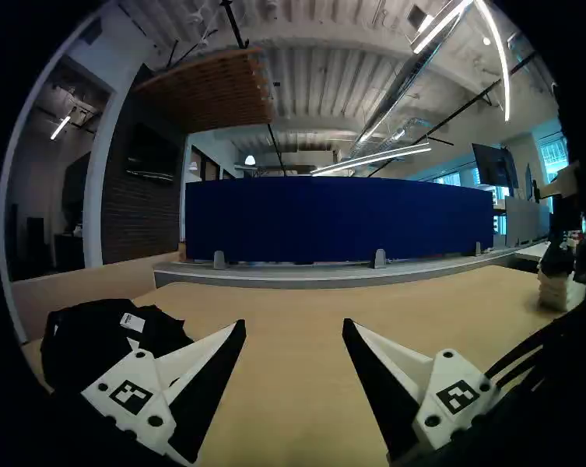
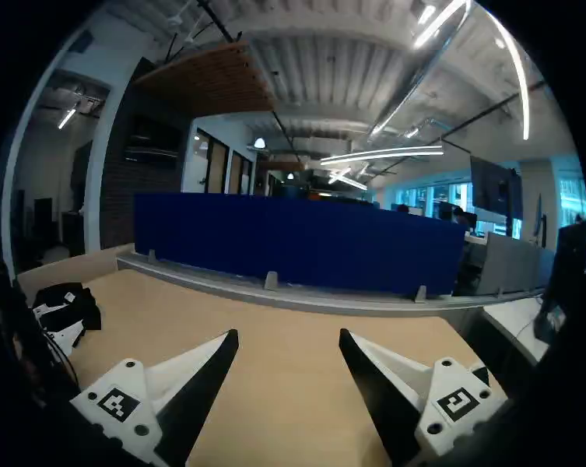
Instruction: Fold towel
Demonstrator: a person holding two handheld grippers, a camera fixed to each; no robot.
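Observation:
A black towel [image 1: 98,342] with a small white tag lies bunched on the light wooden table [image 1: 308,311] at the near left. My left gripper [image 1: 293,327] hovers open over bare wood. Its left finger sits just right of the towel and covers the towel's near edge. In the right gripper view the same towel [image 2: 73,302] is a small dark heap at the far left, with white fingers [image 2: 64,336] of the other gripper beside it. My right gripper [image 2: 286,335] is open above bare tabletop, well right of the towel, with nothing between its fingers.
A blue partition [image 1: 331,218] on grey feet runs along the table's far edge. A white and black object [image 1: 559,276] stands at the table's right end. Grey desks [image 2: 518,311] with monitors lie past the right edge. Black cables [image 1: 526,358] trail at the near right.

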